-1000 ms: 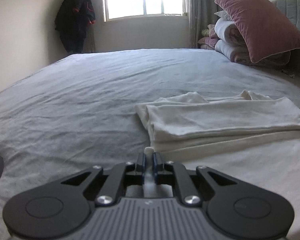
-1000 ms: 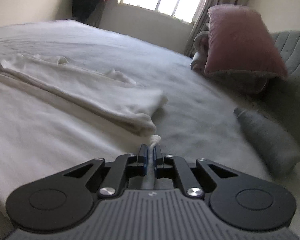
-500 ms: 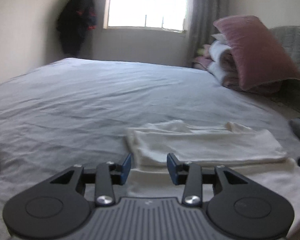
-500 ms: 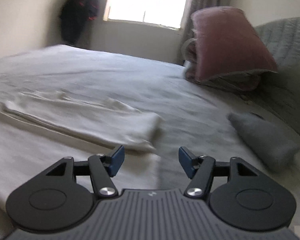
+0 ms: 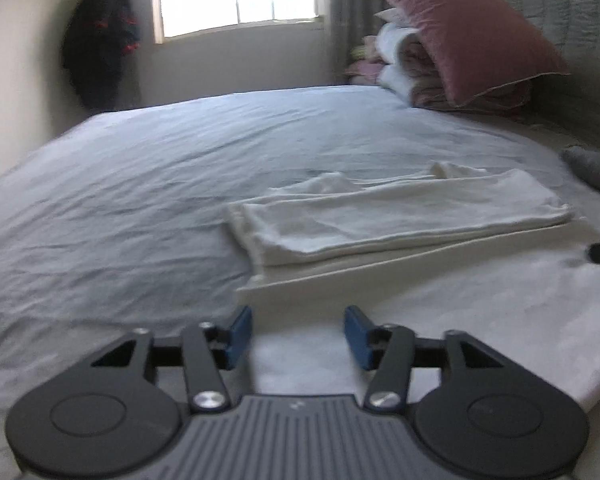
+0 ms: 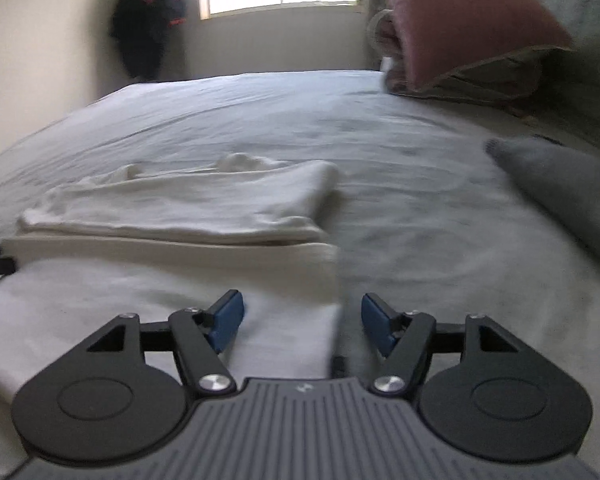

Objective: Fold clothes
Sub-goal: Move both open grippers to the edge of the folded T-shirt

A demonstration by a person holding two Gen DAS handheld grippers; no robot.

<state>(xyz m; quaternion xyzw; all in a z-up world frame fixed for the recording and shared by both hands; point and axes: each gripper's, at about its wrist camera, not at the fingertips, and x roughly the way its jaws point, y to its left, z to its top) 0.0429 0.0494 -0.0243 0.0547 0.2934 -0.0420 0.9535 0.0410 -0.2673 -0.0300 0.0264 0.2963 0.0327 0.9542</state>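
- Our left gripper (image 5: 298, 332) has its blue fingers (image 5: 240, 334) spread and still parting, pinching nothing.
- Our right gripper (image 6: 302, 322) is likewise spread and widening, empty.
- The folded cream garment (image 5: 400, 220) lies flat on the bed (image 5: 180, 168); its near edge runs under both pairs of fingertips, untouched by the pads.

A second ago both sets of jaws pinch the near edge of the white garment (image 5: 400, 220). Now the left gripper (image 5: 298, 334) and right gripper (image 6: 302, 322) are opening, clear of the cloth, which lies flat on the bed (image 5: 140, 184).
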